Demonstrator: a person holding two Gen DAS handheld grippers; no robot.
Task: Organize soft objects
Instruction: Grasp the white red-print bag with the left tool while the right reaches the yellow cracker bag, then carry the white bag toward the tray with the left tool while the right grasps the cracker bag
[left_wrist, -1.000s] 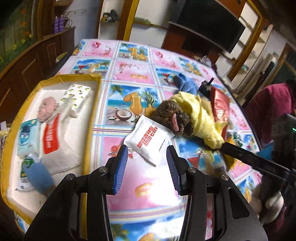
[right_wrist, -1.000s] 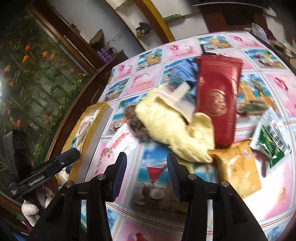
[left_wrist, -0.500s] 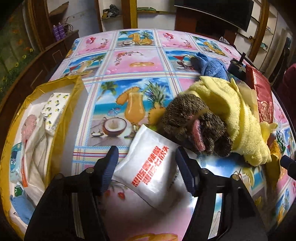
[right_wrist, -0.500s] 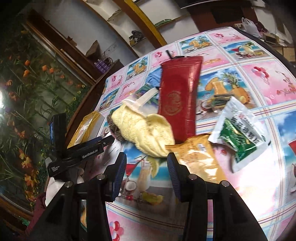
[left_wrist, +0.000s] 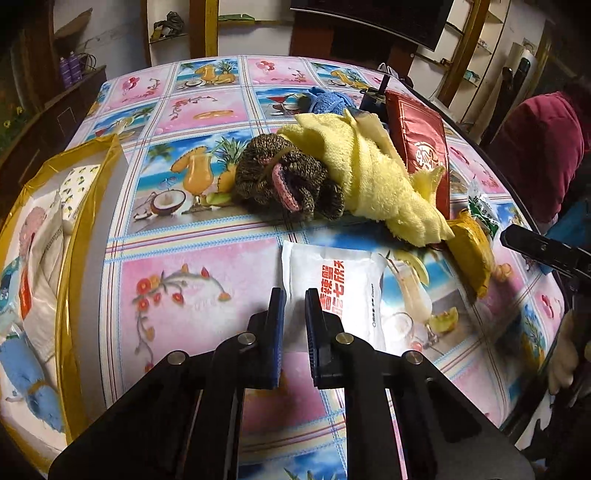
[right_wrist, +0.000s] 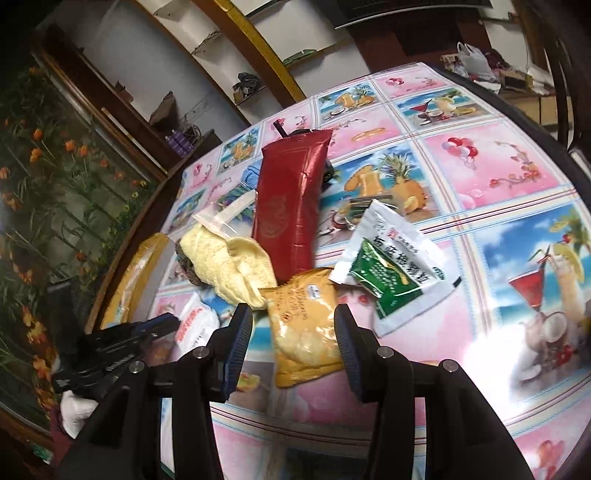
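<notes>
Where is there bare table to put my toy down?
Bare cloth lies between the yellow-rimmed tray and the white packet, and on the far table behind the brown knit toy. It is crowded around the yellow towel, red pouch and orange packet.

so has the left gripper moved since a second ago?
Yes. The left gripper has come down toward the white packet, away from the yellow-rimmed box, and its jaws have just closed on the packet's near edge.

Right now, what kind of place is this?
Likely a home living or dining room: a table under a printed fruit-drink tablecloth, wooden wall shelves, a dark flat screen.
</notes>
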